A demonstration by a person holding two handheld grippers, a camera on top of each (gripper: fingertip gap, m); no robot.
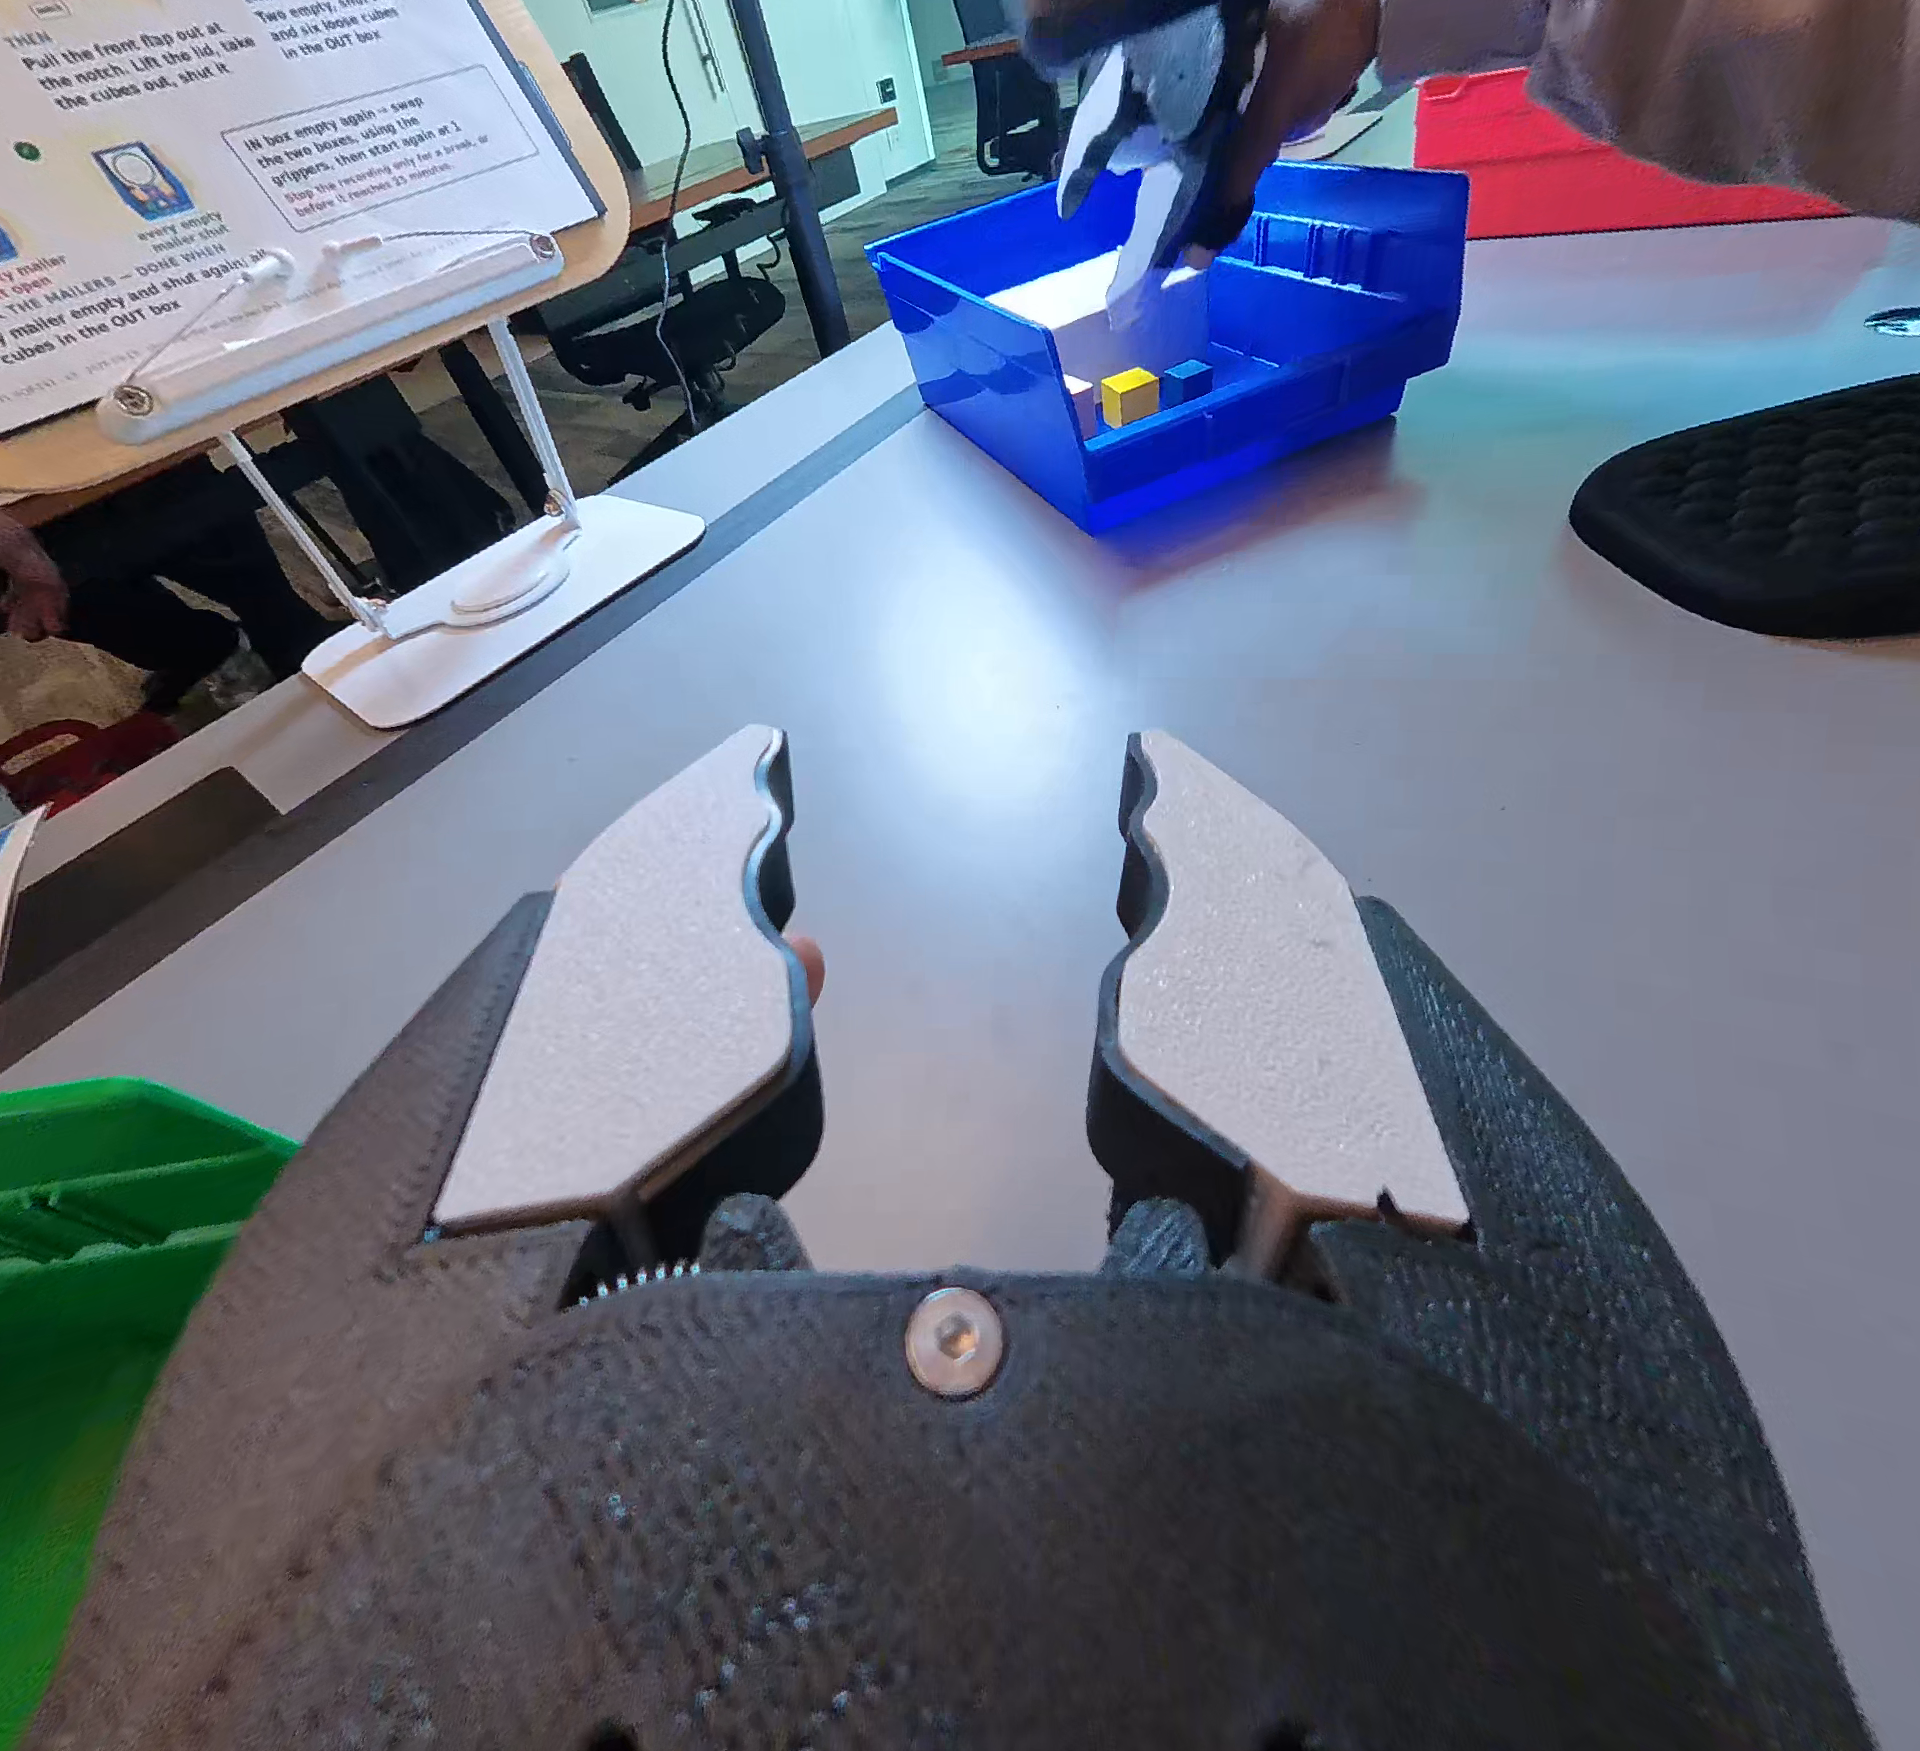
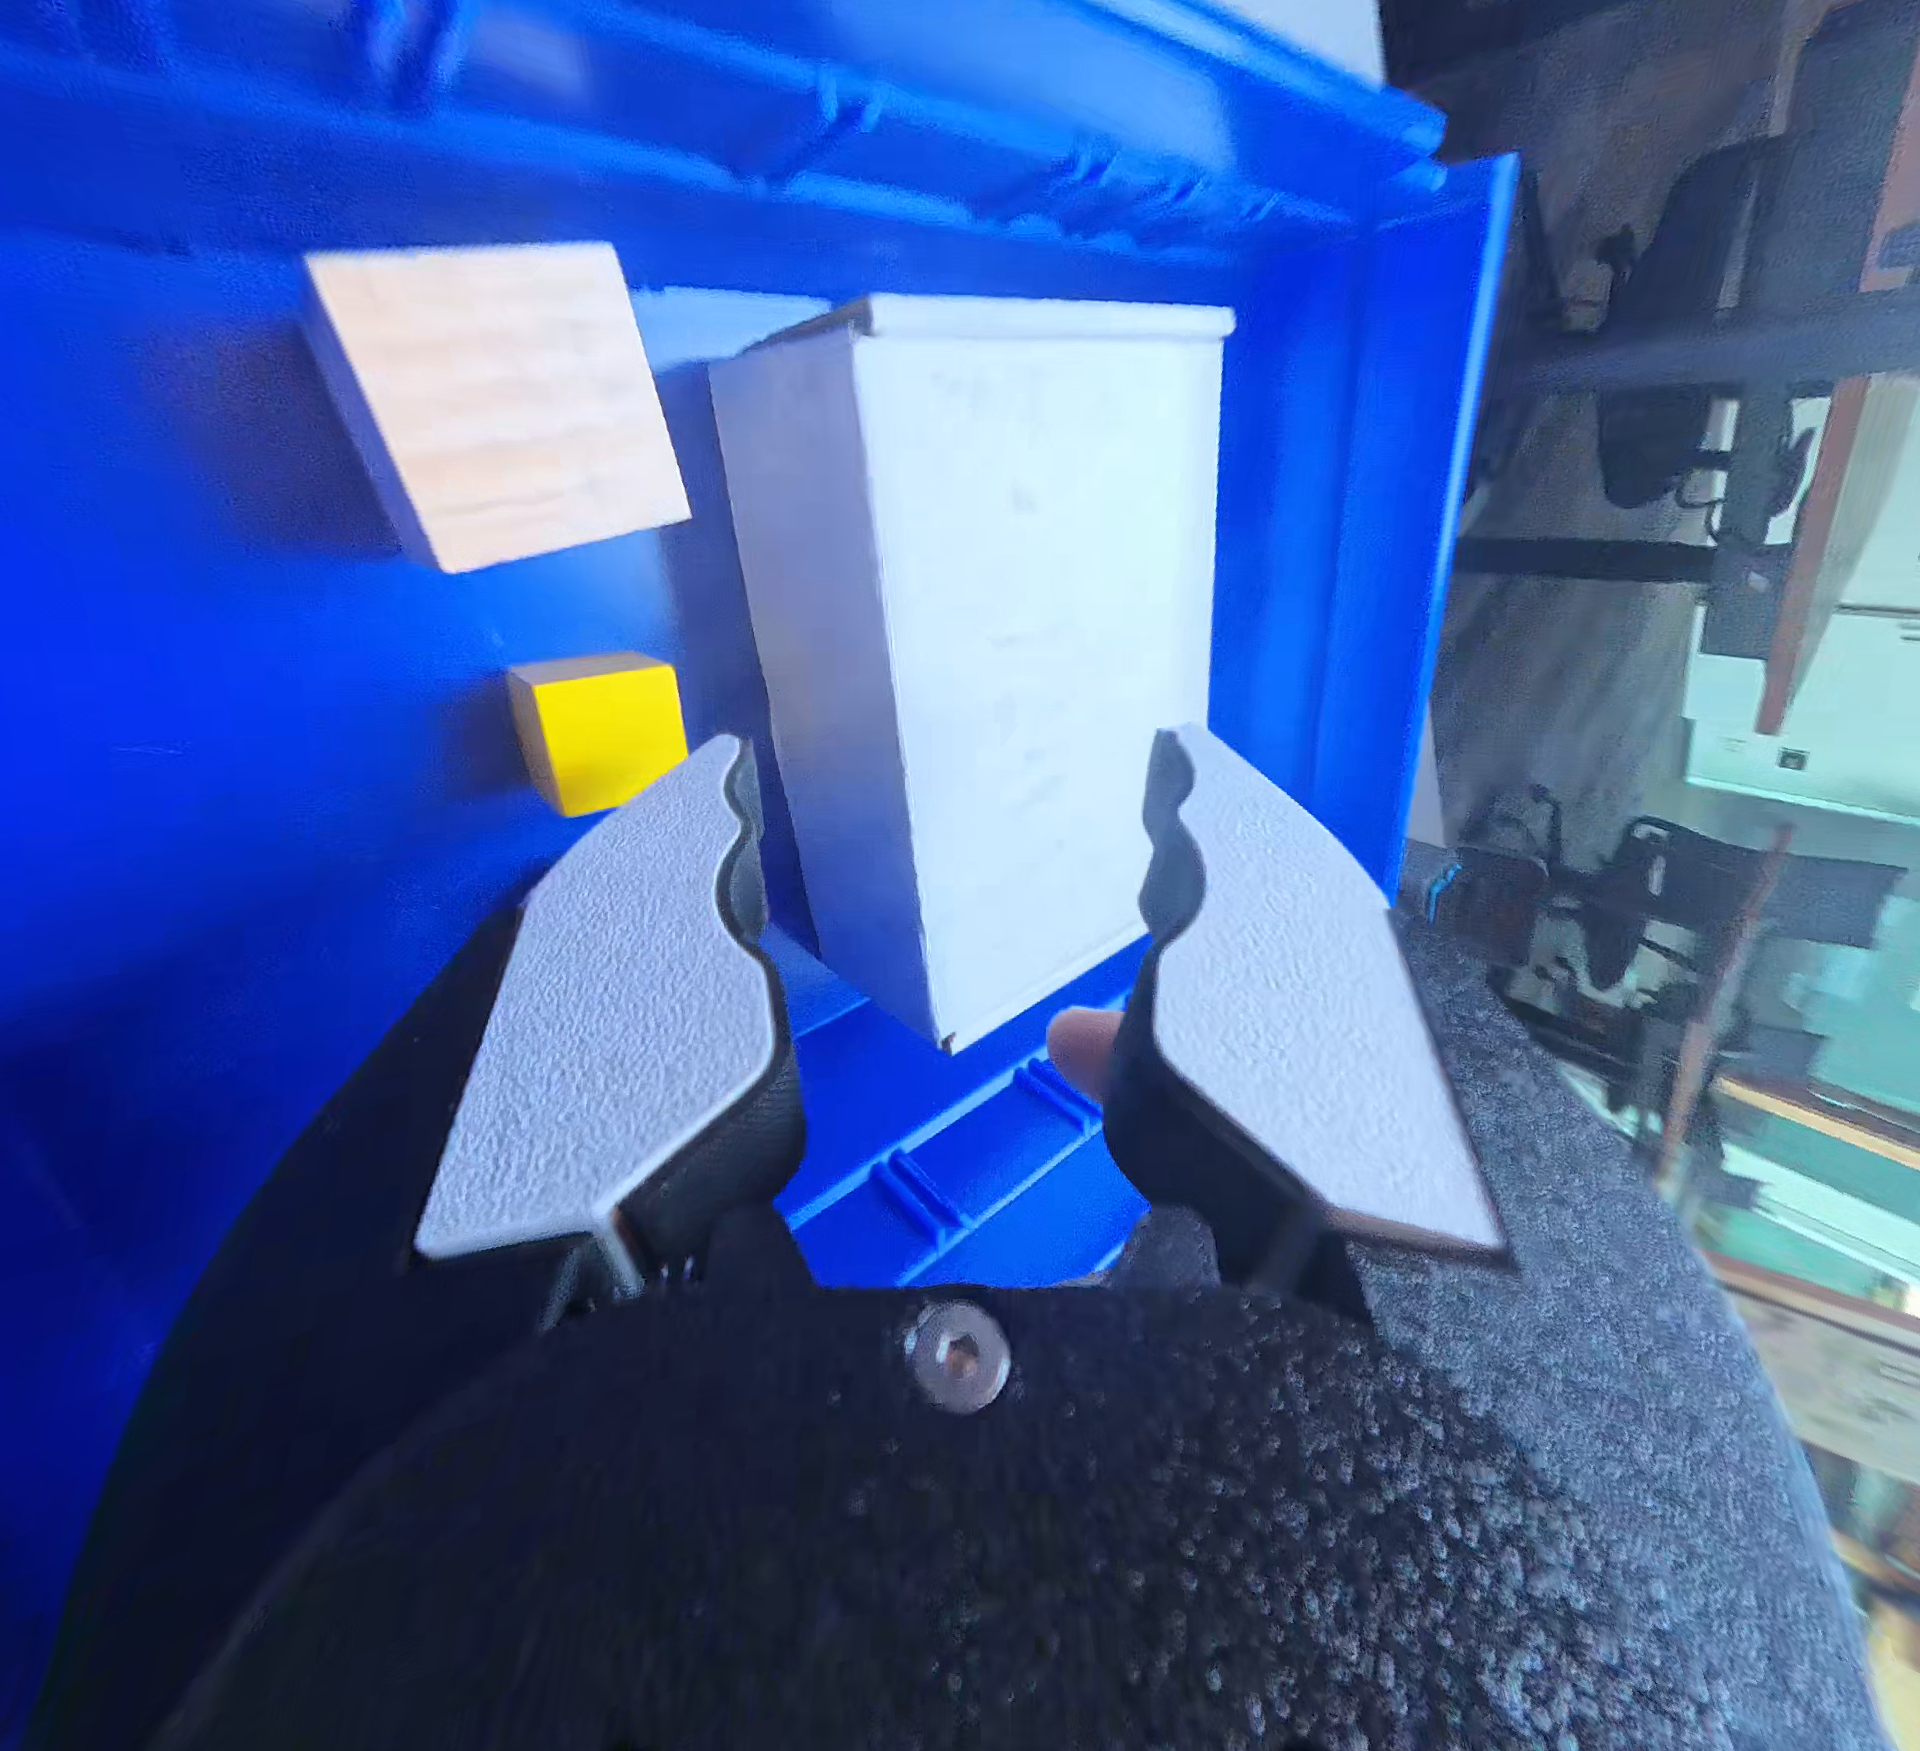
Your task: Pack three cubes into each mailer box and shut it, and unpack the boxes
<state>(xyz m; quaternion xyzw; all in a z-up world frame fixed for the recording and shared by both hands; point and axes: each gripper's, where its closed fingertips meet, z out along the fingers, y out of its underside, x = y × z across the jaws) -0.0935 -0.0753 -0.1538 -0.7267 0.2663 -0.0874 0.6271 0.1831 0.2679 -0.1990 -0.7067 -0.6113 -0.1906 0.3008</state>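
Left wrist view: the left gripper (image 1: 956, 834) is wide apart and empty over the grey table (image 1: 1351, 766). Far off, the right gripper (image 1: 1127, 236) dips into the blue plastic bin (image 1: 1340, 319).
Only here: a small blue cube (image 1: 1188, 379), a green bin (image 1: 94, 1213).
Right wrist view: the right gripper (image 2: 951, 828) is spread around the white cardboard mailer box (image 2: 1039, 621), maybe not touching.
Only here: a plain wooden cube (image 2: 499, 402) near the yellow cube (image 2: 603, 735).

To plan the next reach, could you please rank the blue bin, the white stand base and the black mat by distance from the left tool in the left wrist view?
From the left tool:
1. White stand base, ahead to the left.
2. Black mat, ahead to the right; close to the stand base's distance, so this order is unsure.
3. Blue bin, farthest, ahead.
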